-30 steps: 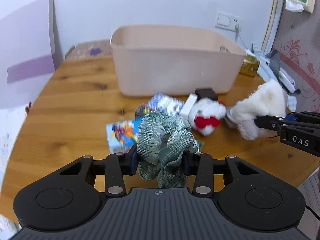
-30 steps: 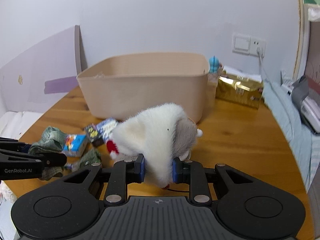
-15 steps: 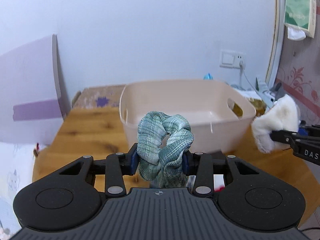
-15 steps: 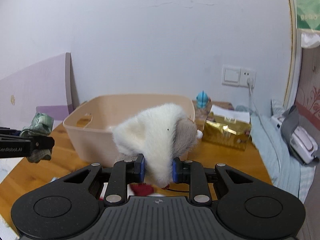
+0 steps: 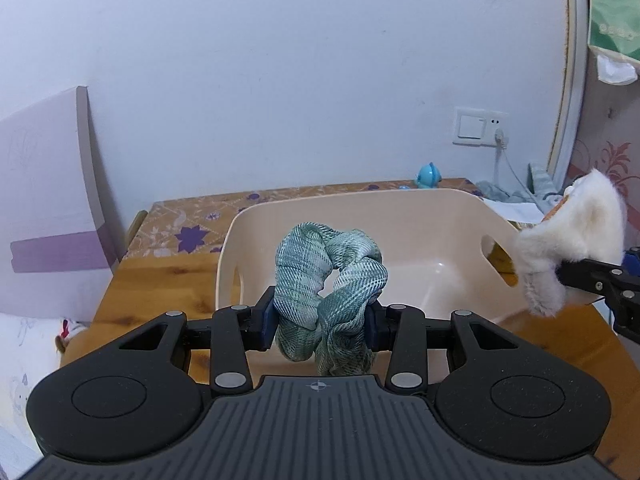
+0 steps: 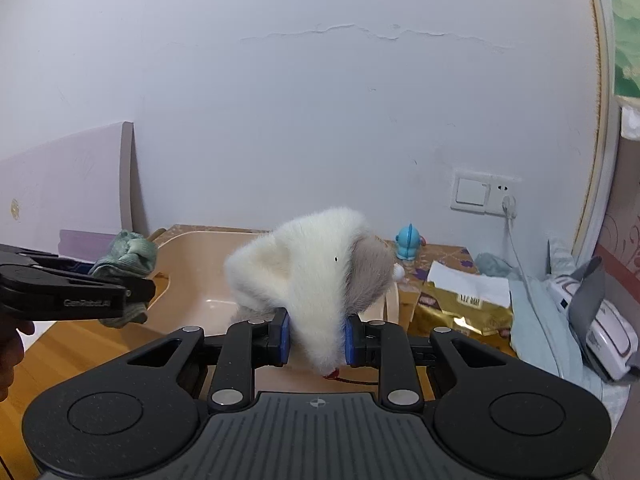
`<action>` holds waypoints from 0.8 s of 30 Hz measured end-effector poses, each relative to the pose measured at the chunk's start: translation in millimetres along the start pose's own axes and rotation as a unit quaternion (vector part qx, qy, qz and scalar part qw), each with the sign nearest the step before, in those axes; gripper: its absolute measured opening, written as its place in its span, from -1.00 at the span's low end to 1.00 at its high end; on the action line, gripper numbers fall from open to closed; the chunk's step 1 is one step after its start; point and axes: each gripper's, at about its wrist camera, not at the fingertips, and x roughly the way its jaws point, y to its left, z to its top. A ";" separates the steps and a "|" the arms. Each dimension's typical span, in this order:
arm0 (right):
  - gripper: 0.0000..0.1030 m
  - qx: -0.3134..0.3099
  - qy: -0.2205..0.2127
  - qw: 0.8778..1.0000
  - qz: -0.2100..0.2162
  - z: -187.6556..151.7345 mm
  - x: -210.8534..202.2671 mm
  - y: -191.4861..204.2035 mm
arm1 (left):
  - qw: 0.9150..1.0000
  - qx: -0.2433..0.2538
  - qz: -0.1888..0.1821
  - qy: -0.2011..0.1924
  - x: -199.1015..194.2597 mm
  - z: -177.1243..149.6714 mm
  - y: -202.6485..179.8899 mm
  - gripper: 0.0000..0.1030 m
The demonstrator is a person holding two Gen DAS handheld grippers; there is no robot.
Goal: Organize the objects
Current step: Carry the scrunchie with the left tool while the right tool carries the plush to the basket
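Observation:
My left gripper (image 5: 320, 326) is shut on a green plaid scrunchie (image 5: 328, 276), held in the air just before the near rim of the beige plastic bin (image 5: 416, 216). The bin's inside looks bare. My right gripper (image 6: 316, 340) is shut on a white and grey furry plush piece (image 6: 316, 264), raised over the bin's (image 6: 188, 264) right end. From the left wrist view that plush (image 5: 576, 236) hangs at the far right beside the bin's handle hole. The right wrist view has the scrunchie (image 6: 128, 256) in the left gripper's black fingers (image 6: 80, 292) at far left.
The bin stands on a round wooden table (image 5: 160, 280). Behind it are a patterned surface (image 5: 192, 224), a small blue figurine (image 6: 408, 242), a gold packet (image 6: 464, 308) and a wall socket with a cable (image 6: 486, 194). A lilac board (image 5: 48, 200) leans at left.
Both grippers have risen and moved toward the bin with their items. The loose items on the table in front of the bin have dropped out of sight below.

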 end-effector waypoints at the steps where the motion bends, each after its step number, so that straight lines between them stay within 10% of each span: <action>1: -0.54 0.001 0.000 1.000 0.000 1.9 3.8 0.0 | 1.000 0.000 -0.002 0.001 4.9 2.9 -0.3 -0.19; 24: -0.53 0.011 0.070 0.998 0.002 -7.7 85.2 7.1 | 0.996 0.011 0.012 0.086 102.0 -2.8 -10.3 -0.19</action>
